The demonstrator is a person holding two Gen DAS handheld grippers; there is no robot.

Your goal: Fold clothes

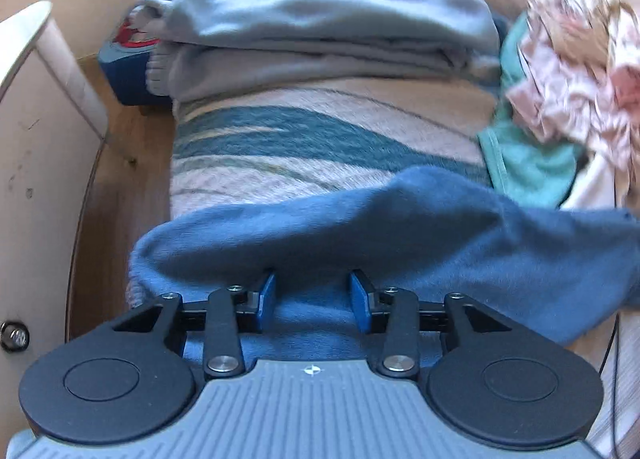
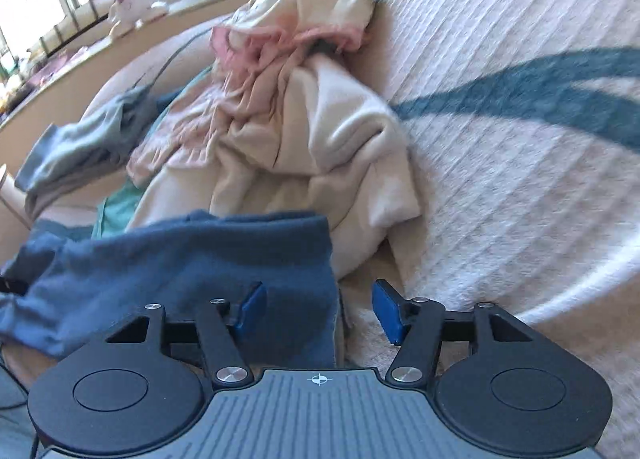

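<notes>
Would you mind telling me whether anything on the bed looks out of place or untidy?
Yes: a crumpled heap of cream and pink clothes lies unfolded on the blanket, unlike the folded grey pile. The dark blue garment in front lies rumpled.

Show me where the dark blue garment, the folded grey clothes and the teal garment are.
dark blue garment (image 1: 440,227), left wrist view, on its upper fold.
folded grey clothes (image 1: 320,19), left wrist view, on the top layer.
teal garment (image 1: 532,171), left wrist view, on its flat middle.

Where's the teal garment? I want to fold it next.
In the left wrist view, the teal garment lies at right on the bed, under the pink floral cloth, beyond the dark blue garment.
</notes>
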